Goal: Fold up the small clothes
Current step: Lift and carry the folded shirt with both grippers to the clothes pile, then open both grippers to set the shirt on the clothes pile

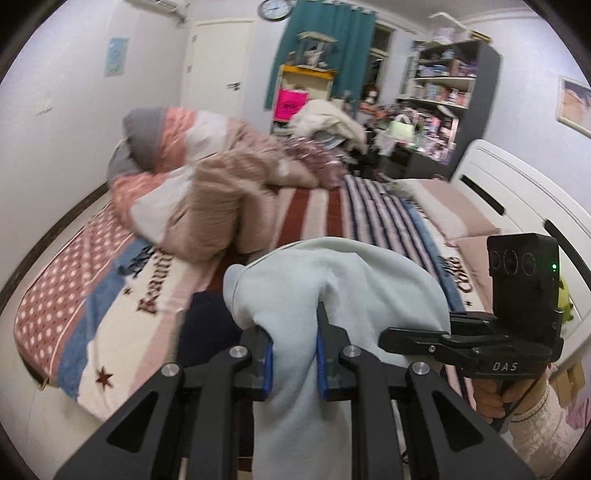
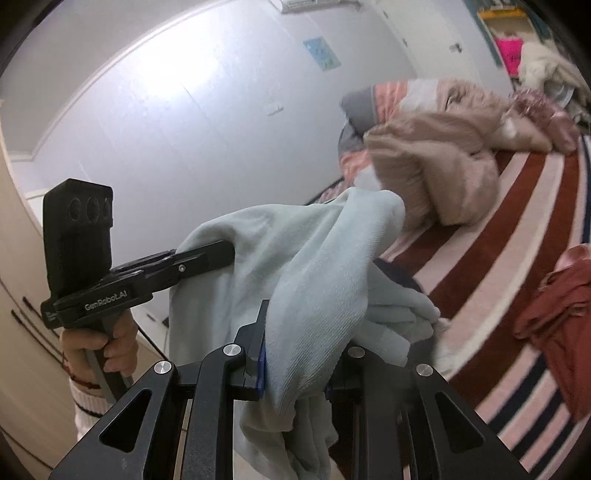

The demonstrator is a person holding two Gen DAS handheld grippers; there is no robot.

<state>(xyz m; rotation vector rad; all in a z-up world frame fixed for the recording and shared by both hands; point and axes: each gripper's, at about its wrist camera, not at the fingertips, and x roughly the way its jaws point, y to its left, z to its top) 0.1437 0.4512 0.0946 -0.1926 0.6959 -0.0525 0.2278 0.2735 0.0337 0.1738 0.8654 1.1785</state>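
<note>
Above bed (image 1: 110,314), both tongs (image 1: 294,354) (image 2: 295,369) pinch pale-blue garment (image 1: 332,280).

Striped bedspread (image 1: 310,206) on bed, crumpled pink-beige duvet (image 1: 207,192) heaped at left. Round wall clock (image 1: 274,8) above teal curtain (image 1: 325,40). Cluttered dark bookshelf (image 1: 454,92) at right. White door (image 1: 218,62). Red-brown garment (image 2: 557,321) on bedspread.
</note>
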